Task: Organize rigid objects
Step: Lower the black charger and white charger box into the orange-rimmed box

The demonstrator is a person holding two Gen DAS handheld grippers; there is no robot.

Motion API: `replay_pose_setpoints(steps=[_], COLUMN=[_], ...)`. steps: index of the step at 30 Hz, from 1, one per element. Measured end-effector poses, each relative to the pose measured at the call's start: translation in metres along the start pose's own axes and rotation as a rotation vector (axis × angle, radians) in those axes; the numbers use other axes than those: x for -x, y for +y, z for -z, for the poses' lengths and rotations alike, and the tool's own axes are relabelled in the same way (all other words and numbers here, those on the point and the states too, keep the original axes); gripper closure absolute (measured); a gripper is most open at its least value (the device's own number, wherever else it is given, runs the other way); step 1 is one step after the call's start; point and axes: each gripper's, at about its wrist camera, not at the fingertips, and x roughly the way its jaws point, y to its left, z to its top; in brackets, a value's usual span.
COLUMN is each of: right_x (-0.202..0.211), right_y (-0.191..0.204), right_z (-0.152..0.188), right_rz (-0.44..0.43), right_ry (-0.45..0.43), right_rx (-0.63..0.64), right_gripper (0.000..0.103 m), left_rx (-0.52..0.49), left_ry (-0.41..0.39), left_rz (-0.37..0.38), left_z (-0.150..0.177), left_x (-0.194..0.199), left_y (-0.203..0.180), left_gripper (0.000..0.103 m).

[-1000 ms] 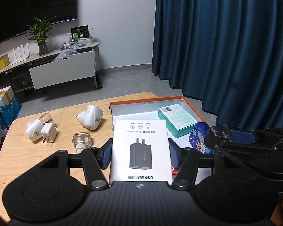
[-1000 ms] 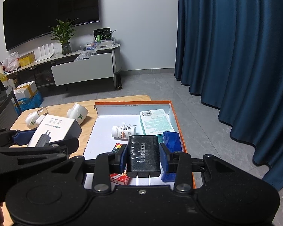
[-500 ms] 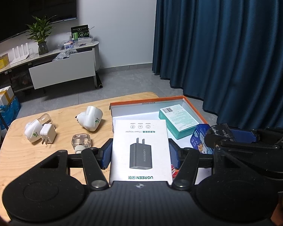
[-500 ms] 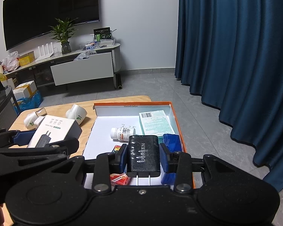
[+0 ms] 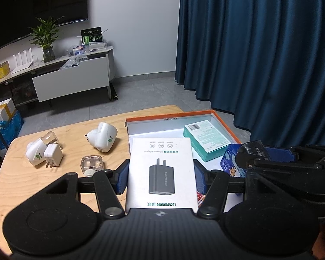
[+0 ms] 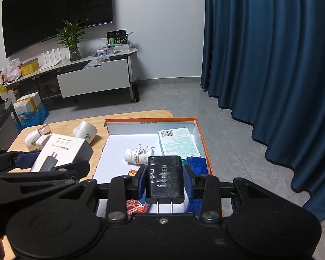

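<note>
My left gripper (image 5: 160, 178) is shut on a white charger box (image 5: 161, 171) printed with a black adapter, held above the table's near edge beside the tray. That box (image 6: 62, 151) also shows at the left of the right wrist view. My right gripper (image 6: 164, 181) is shut on a black charger (image 6: 164, 178), prongs toward the camera, held over the near part of the orange-rimmed tray (image 6: 150, 120). In the tray lie a teal box (image 6: 178, 142), a white pill bottle (image 6: 138, 155), a blue box (image 6: 197, 165) and a red pack (image 6: 137, 209).
On the wooden table (image 5: 71, 132) left of the tray (image 5: 225, 125) lie white plug adapters (image 5: 43, 153), a white rounded device (image 5: 104, 136) and a clear case (image 5: 92, 163). Blue curtains hang at the right; a TV cabinet stands across the floor.
</note>
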Motion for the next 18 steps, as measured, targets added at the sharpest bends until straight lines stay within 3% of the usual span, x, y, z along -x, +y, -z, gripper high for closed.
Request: replay_pose_setpoints(steps=[18], right_x=[-0.022], right_y=[-0.005], right_z=[-0.010], right_rz=[0.000], right_ry=[0.014], right_rx=[0.002], right_gripper=[0.059], left_rx=[0.005], left_ry=[0.017], left_rz=[0.005], left_z=[-0.003], left_x=[-0.017], left_y=[0.002], left_gripper=[0.044])
